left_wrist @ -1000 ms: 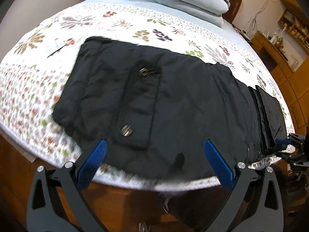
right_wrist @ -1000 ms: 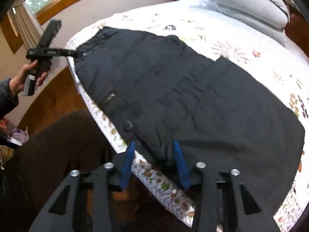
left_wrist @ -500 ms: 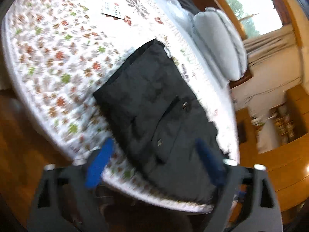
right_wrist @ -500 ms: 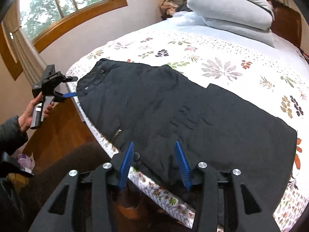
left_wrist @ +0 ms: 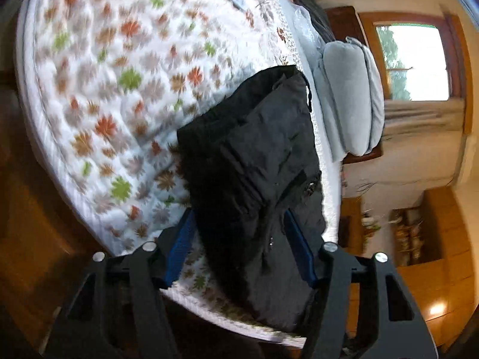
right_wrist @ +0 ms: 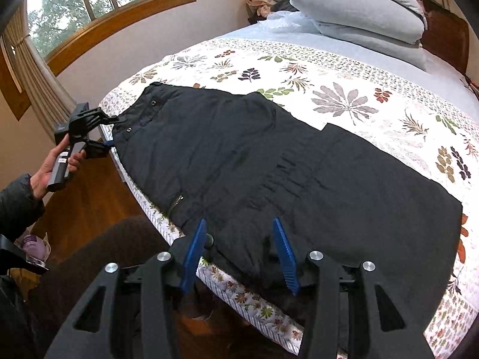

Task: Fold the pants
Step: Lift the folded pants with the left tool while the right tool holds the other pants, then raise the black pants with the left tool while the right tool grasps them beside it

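Black pants [right_wrist: 269, 161] lie spread along the near edge of a floral quilt [right_wrist: 344, 89], the left gripper [left_wrist: 239, 239] at the waistband end and the right gripper [right_wrist: 239, 239] at the near hem, both with blue fingers [right_wrist: 284, 254] parted around cloth, neither visibly clamped.

black pants [right_wrist: 269, 161] on floral bed [right_wrist: 344, 89]

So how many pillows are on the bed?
2. Both are grey and stacked at the head of the bed: the top pillow lies on the bottom pillow. More could be hidden behind them.
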Available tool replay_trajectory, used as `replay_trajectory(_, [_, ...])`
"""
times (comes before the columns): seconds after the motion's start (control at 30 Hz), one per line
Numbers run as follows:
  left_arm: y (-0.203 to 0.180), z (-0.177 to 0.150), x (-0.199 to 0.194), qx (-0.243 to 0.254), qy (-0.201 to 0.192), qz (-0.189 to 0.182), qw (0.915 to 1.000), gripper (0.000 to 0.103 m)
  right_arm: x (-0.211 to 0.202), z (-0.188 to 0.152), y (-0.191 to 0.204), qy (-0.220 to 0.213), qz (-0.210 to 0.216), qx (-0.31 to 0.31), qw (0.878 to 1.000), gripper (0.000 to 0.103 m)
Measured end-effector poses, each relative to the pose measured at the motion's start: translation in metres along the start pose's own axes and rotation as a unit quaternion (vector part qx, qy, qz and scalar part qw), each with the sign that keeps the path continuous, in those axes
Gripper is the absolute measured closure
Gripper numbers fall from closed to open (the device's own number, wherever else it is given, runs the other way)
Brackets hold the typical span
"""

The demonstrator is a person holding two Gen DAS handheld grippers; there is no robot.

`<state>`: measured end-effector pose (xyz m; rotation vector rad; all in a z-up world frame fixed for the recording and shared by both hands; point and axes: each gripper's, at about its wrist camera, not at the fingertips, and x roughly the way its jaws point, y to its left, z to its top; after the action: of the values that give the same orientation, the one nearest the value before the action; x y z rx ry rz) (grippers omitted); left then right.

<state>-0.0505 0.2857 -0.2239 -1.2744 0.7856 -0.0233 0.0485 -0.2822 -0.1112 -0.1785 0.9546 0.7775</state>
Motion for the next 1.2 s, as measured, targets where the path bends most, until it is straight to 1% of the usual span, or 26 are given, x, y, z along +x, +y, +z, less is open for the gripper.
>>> replay_trajectory(0.03, [0.001,-0.001,0.005,-0.004,0.006,-0.014,0.9999,0.044,0.000,0.001,0.001,0.000,0.001,-0.001,1.000,0.055])
replay_trajectory(0.13, [0.000,0.002,0.016,-0.006,0.008,-0.020,0.9997,0.044,0.001,0.001,0.005,0.001,0.002,-0.008,1.000,0.055])
replay_trajectory(0.23, [0.007,0.003,0.022,-0.034,0.006,-0.039,0.9986,0.045,0.000,0.001,0.006,0.001,0.003,-0.013,1.000,0.055])
replay_trajectory(0.27, [0.009,0.003,0.022,-0.042,0.003,-0.049,0.9979,0.052,0.001,0.001,0.006,0.002,0.002,-0.012,1.000,0.055])
replay_trajectory(0.3, [0.010,0.001,0.021,-0.043,0.000,-0.058,0.9974,0.068,0.001,0.000,0.005,0.004,0.001,-0.011,1.000,0.055])
replay_trajectory(0.33, [0.008,0.001,0.019,-0.037,-0.001,-0.067,0.9970,0.078,0.002,0.000,0.005,0.005,0.001,-0.009,1.000,0.055])
replay_trajectory(0.4, [0.004,-0.005,0.014,-0.020,-0.007,-0.088,0.9959,0.083,0.003,0.000,0.003,0.006,0.000,-0.005,1.000,0.054])
replay_trajectory(0.47, [-0.014,-0.008,0.012,0.019,-0.013,-0.095,0.9952,0.085,0.004,0.001,0.002,0.007,0.000,-0.003,1.000,0.054])
replay_trajectory(0.53, [-0.028,-0.010,0.010,0.048,-0.016,-0.098,0.9940,0.085,0.003,0.002,0.002,0.006,-0.001,-0.004,1.000,0.054])
replay_trajectory(0.63, [-0.054,-0.017,0.009,0.095,-0.015,-0.103,0.9900,0.086,-0.001,0.003,0.002,0.001,-0.002,-0.005,1.000,0.054])
replay_trajectory(0.73, [-0.087,-0.030,0.009,0.155,-0.014,-0.105,0.9822,0.086,-0.006,0.004,-0.003,-0.006,-0.004,0.000,1.000,0.053])
replay_trajectory(0.8, [-0.101,-0.036,0.009,0.179,-0.012,-0.111,0.9775,0.086,-0.010,0.005,-0.010,-0.012,0.000,0.012,1.000,0.053])
replay_trajectory(0.83, [-0.112,-0.042,0.010,0.197,-0.009,-0.114,0.9737,0.086,-0.012,0.006,-0.013,-0.015,0.000,0.018,1.000,0.053])
replay_trajectory(0.93, [-0.134,-0.052,0.012,0.232,-0.001,-0.121,0.9652,0.086,-0.021,0.009,-0.022,-0.024,-0.004,0.030,0.999,0.053])
replay_trajectory(1.0, [-0.156,-0.059,0.019,0.257,0.008,-0.126,0.9582,0.086,-0.028,0.010,-0.031,-0.033,-0.007,0.041,0.999,0.053])
replay_trajectory(1.1, [-0.183,-0.076,0.028,0.302,0.024,-0.124,0.9449,0.085,-0.041,0.016,-0.044,-0.045,-0.006,0.063,0.997,0.053])
replay_trajectory(1.13, [-0.193,-0.084,0.032,0.321,0.031,-0.122,0.9387,0.085,-0.045,0.018,-0.048,-0.051,-0.006,0.068,0.996,0.053])
replay_trajectory(1.2, [-0.213,-0.103,0.043,0.364,0.054,-0.119,0.9222,0.085,-0.056,0.024,-0.057,-0.063,-0.008,0.078,0.995,0.053])
